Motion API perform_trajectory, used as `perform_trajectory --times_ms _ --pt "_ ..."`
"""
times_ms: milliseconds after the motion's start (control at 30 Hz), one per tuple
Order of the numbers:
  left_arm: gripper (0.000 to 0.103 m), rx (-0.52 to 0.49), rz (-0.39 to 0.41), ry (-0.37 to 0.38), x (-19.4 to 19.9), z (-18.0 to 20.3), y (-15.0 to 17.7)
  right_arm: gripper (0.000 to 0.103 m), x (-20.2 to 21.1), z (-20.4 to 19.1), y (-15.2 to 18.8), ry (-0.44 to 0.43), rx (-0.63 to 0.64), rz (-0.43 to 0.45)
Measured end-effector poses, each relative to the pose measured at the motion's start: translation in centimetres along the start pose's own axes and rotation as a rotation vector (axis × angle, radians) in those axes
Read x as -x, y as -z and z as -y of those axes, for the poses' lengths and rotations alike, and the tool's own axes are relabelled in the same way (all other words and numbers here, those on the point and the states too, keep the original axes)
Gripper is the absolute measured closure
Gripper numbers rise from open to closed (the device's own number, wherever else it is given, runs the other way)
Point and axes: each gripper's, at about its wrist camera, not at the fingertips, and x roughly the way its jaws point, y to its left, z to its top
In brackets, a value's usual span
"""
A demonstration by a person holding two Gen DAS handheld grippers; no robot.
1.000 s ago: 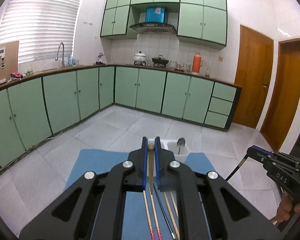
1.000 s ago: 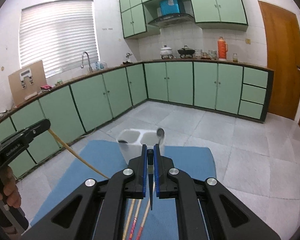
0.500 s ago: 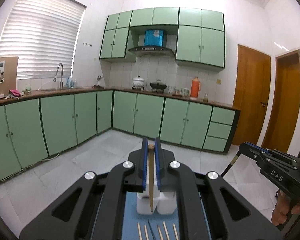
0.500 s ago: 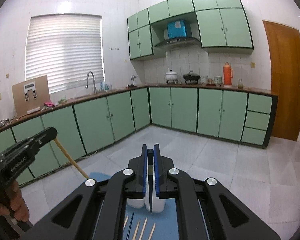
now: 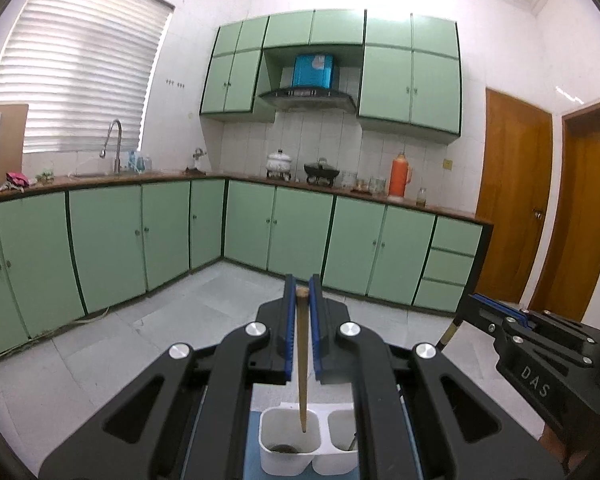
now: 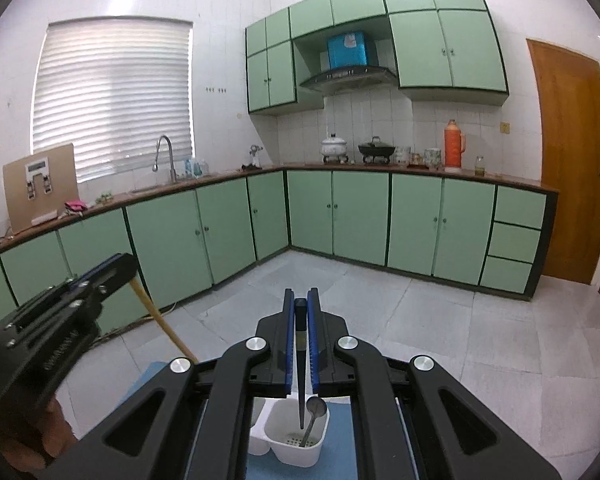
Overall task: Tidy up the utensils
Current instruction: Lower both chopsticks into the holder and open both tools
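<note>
A: Where does our wooden chopstick (image 5: 302, 360) sit against the white two-cell utensil holder (image 5: 288, 464)?

B: Straight above it. We grip it near its top in the left gripper (image 5: 302, 292), fingers pinched narrow on it, and its long axis hangs down with the tip over the holder's left cell.

A: And the other side?

B: The right gripper (image 6: 301, 304) is likewise clamped on a dark chopstick (image 6: 301, 360), hanging tip-down over the holder's right cell, just beside the metal spoon (image 6: 313, 416) leaning there. Each tip is already above its own cell, so neither hand is the nearer one; we judge the next move is a plain vertical lowering and release.

A: What is under the holder?

B: A blue mat (image 6: 340, 456). Beyond the holder lie grey floor tiles (image 6: 440, 320), then green base cabinets (image 5: 300, 232) and the range hood (image 5: 308, 98).
</note>
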Motion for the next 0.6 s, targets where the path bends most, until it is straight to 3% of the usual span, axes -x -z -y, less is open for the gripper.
perform_trajectory --times_ms 267,500,600 --pt "0.097 -0.012 -0.124 -0.01 -4.2 -1.0 3.9 0.097 -3.5 1.0 3.4 -0.021 -0.039 -0.085" --pt "0.096 -0.009 -0.198 -0.025 -5.1 -2.2 6.0 0.097 -4.4 1.4 4.9 -0.024 -0.062 -0.139" --pt "0.079 -0.002 -0.199 -0.035 -4.6 -2.7 6.3 0.095 -4.4 1.8 5.3 -0.013 -0.067 -0.156"
